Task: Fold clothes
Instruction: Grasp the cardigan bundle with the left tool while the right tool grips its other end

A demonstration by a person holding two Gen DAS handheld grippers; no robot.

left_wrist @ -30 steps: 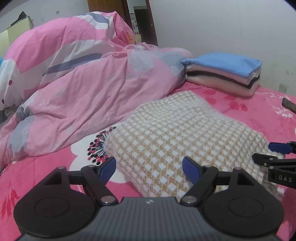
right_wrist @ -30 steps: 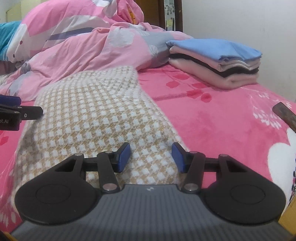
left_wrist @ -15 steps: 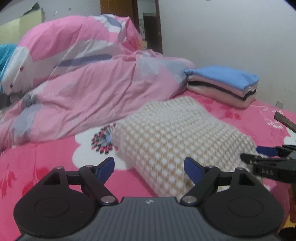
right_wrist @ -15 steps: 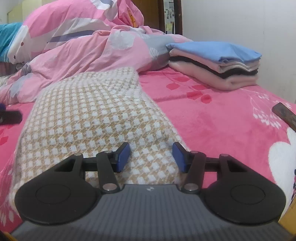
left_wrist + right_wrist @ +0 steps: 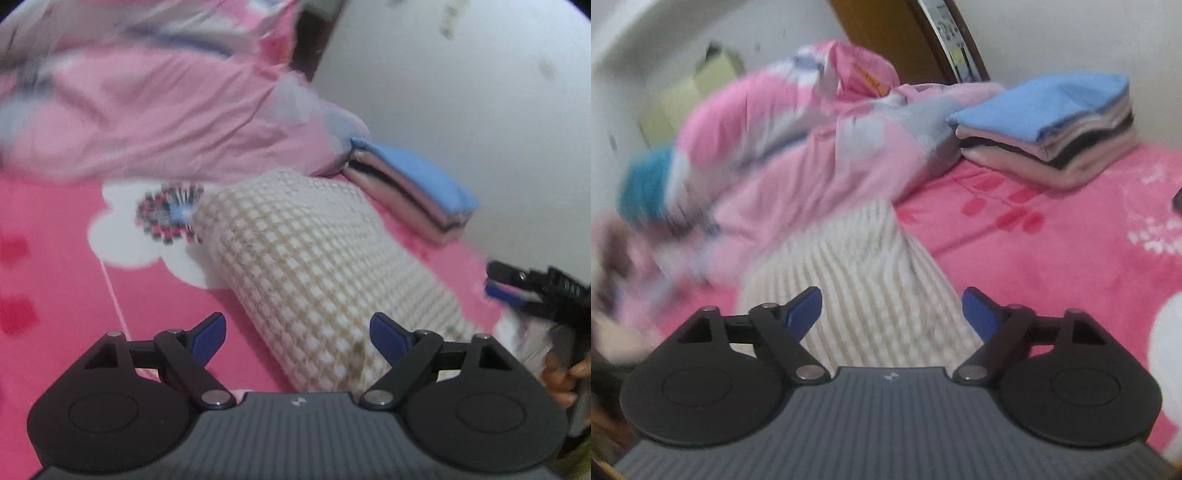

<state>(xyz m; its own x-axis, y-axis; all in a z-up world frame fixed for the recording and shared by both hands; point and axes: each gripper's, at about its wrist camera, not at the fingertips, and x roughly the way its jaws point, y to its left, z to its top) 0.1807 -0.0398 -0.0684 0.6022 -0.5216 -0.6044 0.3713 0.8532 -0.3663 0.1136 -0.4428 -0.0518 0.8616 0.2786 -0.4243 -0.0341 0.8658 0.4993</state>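
The knit [image 5: 325,280] lies folded into a compact block on the pink bed [image 5: 55,295], near edge toward both grippers, far edge close to the quilt [image 5: 166,122]. A stack [image 5: 1052,125] of folded clothes sits well apart by the wall, a likely home for finished items.

Left gripper [image 5: 297,332]: jaws spread wide, holding nothing, the knit's near edge showing between them. Right gripper [image 5: 892,310]: jaws likewise spread and empty, poised above the knit [image 5: 857,280]. With both released over a block that is already folded, the scene fits either a pause between folds or a finished piece awaiting transfer to the stack.

Limits of view: both pictures are motion-blurred. The knit's check pattern smears to stripes in the right view. Whether either gripper touches the fabric cannot be told. The knit's underside and layer count are hidden. In the left view the right gripper [image 5: 506,291] is cut off at the frame edge.
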